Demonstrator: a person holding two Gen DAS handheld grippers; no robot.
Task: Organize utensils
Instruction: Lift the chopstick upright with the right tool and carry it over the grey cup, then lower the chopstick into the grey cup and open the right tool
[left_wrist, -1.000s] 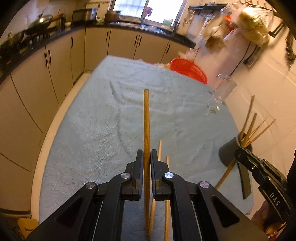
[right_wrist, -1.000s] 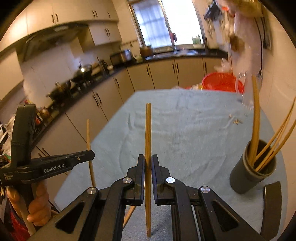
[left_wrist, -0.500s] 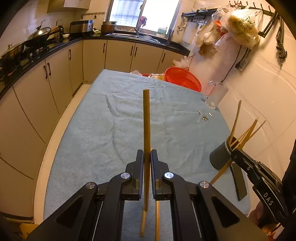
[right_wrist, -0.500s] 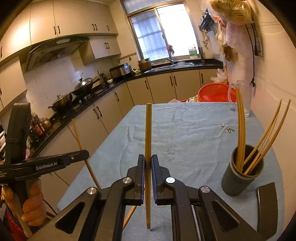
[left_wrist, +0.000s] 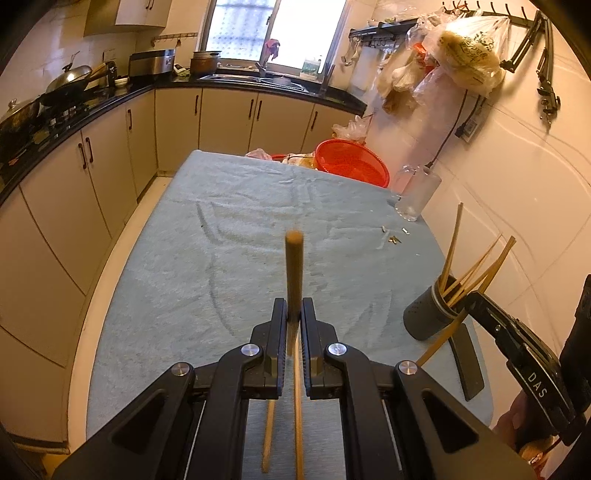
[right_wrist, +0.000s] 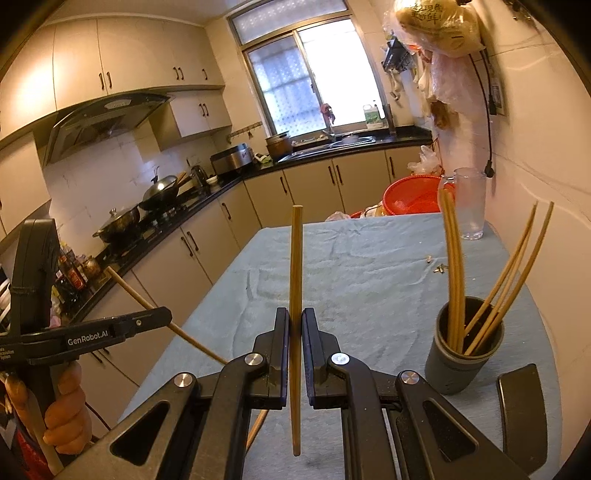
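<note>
Left wrist view: left gripper (left_wrist: 293, 314) is pinching a chopstick (left_wrist: 294, 266) above the grey-clothed table (left_wrist: 221, 240). Right gripper (right_wrist: 295, 325) is likewise clamping another chopstick (right_wrist: 295, 277), with the dark holder (right_wrist: 461, 358) of chopsticks sitting near the table's right edge.

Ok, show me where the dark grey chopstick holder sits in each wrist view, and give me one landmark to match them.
Left wrist view: the dark grey chopstick holder stands at the right edge, on the table's near right corner, just beyond the right gripper.
Right wrist view: it stands at lower right, right of the right gripper, with several chopsticks leaning out.
Shared landmark: the red basket at the table's far end.
</note>
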